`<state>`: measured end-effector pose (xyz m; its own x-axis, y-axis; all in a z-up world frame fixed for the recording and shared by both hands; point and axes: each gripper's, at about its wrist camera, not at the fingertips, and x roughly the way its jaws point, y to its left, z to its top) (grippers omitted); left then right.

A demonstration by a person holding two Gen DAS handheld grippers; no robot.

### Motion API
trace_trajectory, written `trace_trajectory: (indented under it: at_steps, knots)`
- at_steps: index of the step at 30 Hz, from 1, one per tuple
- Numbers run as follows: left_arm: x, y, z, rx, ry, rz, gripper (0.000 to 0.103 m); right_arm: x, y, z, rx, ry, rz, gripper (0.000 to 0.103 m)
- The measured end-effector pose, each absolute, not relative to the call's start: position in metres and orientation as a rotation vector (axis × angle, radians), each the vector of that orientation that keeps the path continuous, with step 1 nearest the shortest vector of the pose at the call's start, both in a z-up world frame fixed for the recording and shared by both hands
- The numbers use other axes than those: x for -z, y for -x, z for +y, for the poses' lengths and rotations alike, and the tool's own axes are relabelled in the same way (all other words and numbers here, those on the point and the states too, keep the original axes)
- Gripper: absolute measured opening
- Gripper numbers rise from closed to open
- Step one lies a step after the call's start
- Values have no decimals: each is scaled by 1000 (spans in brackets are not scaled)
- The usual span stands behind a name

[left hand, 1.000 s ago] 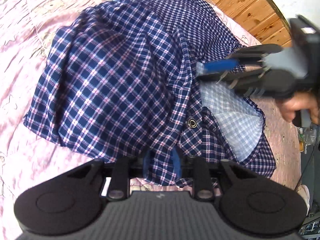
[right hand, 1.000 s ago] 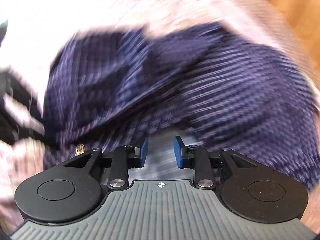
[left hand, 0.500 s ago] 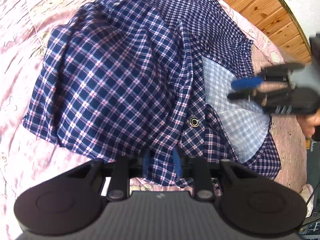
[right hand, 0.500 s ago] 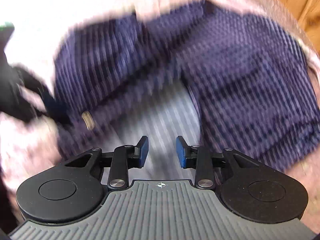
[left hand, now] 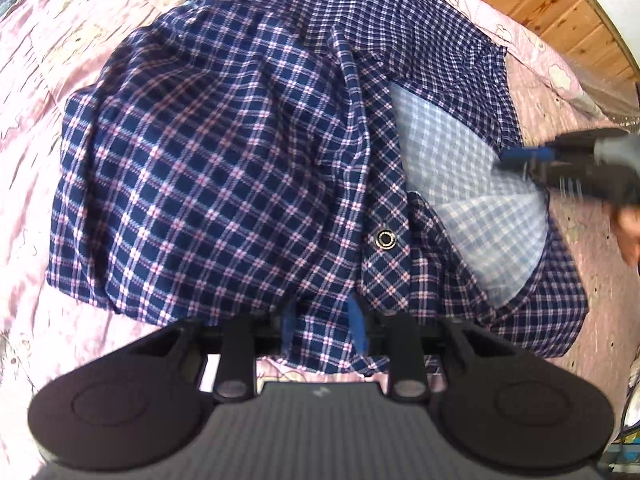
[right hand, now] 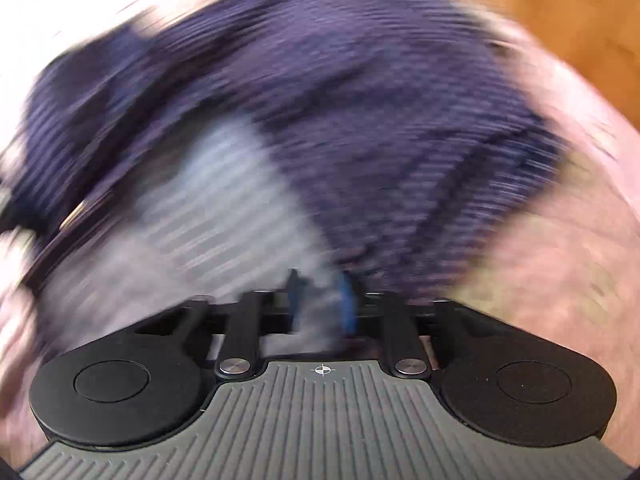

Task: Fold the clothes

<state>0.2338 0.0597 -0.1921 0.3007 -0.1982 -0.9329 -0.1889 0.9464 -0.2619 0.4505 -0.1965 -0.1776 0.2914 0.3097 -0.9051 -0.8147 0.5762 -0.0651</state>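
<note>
A navy plaid shirt (left hand: 224, 168) lies rumpled on a pink quilt (left hand: 36, 80), its pale inner lining (left hand: 472, 184) showing on the right. My left gripper (left hand: 322, 320) is at the shirt's near hem, with the cloth caught between its blue pads. In the left wrist view my right gripper (left hand: 520, 162) is at the right edge of the lining, its fingers close together. The right wrist view is heavily blurred. There the right gripper (right hand: 320, 304) has pale cloth between its narrowed pads and the dark shirt (right hand: 360, 120) ahead.
A metal snap (left hand: 385, 239) sits on the shirt's placket near the left gripper. Wooden flooring (left hand: 560, 12) runs past the far right edge of the bed. A person's hand (left hand: 630, 232) holds the right gripper at the right border.
The right gripper swept from over the shirt's middle out to the right edge of the pale lining, and its fingers narrowed onto cloth. The left gripper kept its hold at the near hem.
</note>
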Motion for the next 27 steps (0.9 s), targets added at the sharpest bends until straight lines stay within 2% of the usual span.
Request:
trace_trajectory:
  at_steps: [1, 7, 9, 12, 20, 21, 23, 25, 27]
  knots:
    - [191, -232, 61, 6, 352, 1276, 29, 171, -450, -199, -760, 597, 982, 36]
    - [166, -227, 57, 31, 329, 1225, 30, 142, -417, -199, -812, 682, 919, 34]
    - [147, -222, 51, 78, 303, 1168, 39, 141, -407, -200, -823, 676, 934, 35]
    - [129, -217, 35, 175, 272, 1096, 42, 144, -402, -203, -838, 677, 955, 35]
    - [163, -234, 0, 243, 221, 1158, 45, 185, -421, -203, -857, 643, 1021, 36]
    - [165, -234, 1, 242, 229, 1165, 45, 188, -428, -207, -833, 630, 1011, 45]
    - [167, -230, 5, 241, 244, 1172, 45, 183, -445, -221, -687, 578, 984, 48]
    - [167, -229, 7, 246, 256, 1169, 46, 171, -449, -234, -631, 547, 948, 41]
    - [171, -230, 11, 246, 279, 1175, 47, 156, -445, -243, -705, 496, 954, 41]
